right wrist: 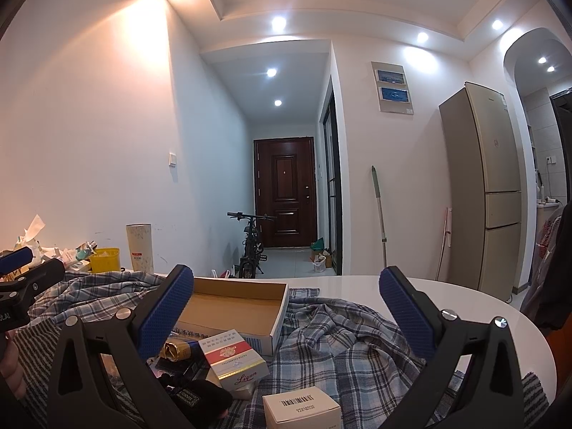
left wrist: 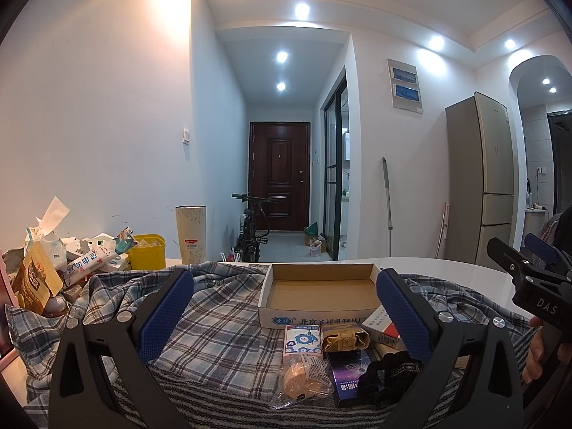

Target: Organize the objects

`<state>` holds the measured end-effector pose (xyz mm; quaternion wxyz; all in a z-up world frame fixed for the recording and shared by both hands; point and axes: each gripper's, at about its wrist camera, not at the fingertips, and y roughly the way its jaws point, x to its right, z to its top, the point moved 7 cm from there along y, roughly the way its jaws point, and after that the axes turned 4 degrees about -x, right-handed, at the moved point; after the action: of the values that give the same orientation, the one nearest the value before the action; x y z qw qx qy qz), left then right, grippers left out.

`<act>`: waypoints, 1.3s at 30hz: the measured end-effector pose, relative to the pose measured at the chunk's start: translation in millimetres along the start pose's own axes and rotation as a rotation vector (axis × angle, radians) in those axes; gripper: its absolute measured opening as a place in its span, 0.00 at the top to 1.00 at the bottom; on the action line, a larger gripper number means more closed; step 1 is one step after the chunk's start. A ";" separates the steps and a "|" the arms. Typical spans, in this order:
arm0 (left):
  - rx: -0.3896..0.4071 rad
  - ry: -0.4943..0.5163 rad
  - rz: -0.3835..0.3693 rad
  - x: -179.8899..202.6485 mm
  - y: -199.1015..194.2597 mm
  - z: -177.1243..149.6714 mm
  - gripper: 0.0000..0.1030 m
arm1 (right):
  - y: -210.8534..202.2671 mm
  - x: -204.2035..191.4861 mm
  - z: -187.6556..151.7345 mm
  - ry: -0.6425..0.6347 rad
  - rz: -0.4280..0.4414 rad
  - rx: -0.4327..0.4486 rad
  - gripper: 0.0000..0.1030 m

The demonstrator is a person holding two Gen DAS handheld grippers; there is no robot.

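Small loose objects for organizing lie in a cluster on a plaid blue-grey cloth [left wrist: 221, 307] spread over the white round tabletop [right wrist: 447, 293], just in front of an open, shallow white cardboard box with a brown floor [left wrist: 321, 286]; the box holds nothing that can be seen.

Count, both views taken together:
- one red-and-white cigarette pack marked "Liqun" [right wrist: 234, 359], leaning against the box front;
- one white carton with blue cartoon print [left wrist: 302, 341];
- one gold foil-wrapped block [left wrist: 341, 339];
- one dark purple flat box [left wrist: 346, 380];
- one black fabric scrunchie [left wrist: 384, 375];
- one clear crinkled plastic packet [left wrist: 304, 380];
- one small white box with a barcode [right wrist: 302, 407], set apart to the right.

Handling, as judged: all appear light. The cartons are stiff with flat faces and should take a grip across their narrow sides; the tilted cigarette pack may slide on its neighbours. The foil block could dent. The scrunchie is soft and will compress; pinch its bulk. The plastic packet looks slippery and crushable; take it at a bunched edge. The loose cloth may drag along with anything lifted.

The left gripper [left wrist: 286, 314] is spread wide and holds nothing, above the cluster. The right gripper [right wrist: 286, 311] is likewise spread wide and holds nothing.

Beyond: one cream tumbler [left wrist: 190, 234], one yellow tub [left wrist: 148, 255] and a heap of packets and tissue [left wrist: 53, 250] at the far left.
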<state>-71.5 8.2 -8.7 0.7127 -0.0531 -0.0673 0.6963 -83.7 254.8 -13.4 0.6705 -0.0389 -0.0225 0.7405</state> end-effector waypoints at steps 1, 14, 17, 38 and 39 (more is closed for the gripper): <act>0.000 0.000 0.000 0.0 0.1 0.1 0.00 | 0.2 0.1 -0.2 0.000 -0.001 -0.002 0.00; -0.001 0.000 0.000 -0.2 -0.1 0.0 0.00 | 0.1 -2.6 -0.5 -0.008 -0.006 0.001 0.00; 0.000 -0.001 0.001 -0.3 -0.1 -0.1 0.00 | 0.1 -2.8 -0.3 -0.008 -0.007 0.001 0.00; -0.001 -0.001 0.002 -0.3 0.0 0.1 0.00 | -0.1 -3.1 -0.3 -0.011 -0.007 0.002 0.00; -0.001 -0.001 0.002 -0.3 -0.1 0.1 0.00 | -0.1 -3.0 -0.3 -0.011 -0.007 0.001 0.00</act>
<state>-71.5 7.9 -8.7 0.7120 -0.0532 -0.0679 0.6969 -83.3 251.8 -13.6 0.6731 -0.0342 -0.0259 0.7383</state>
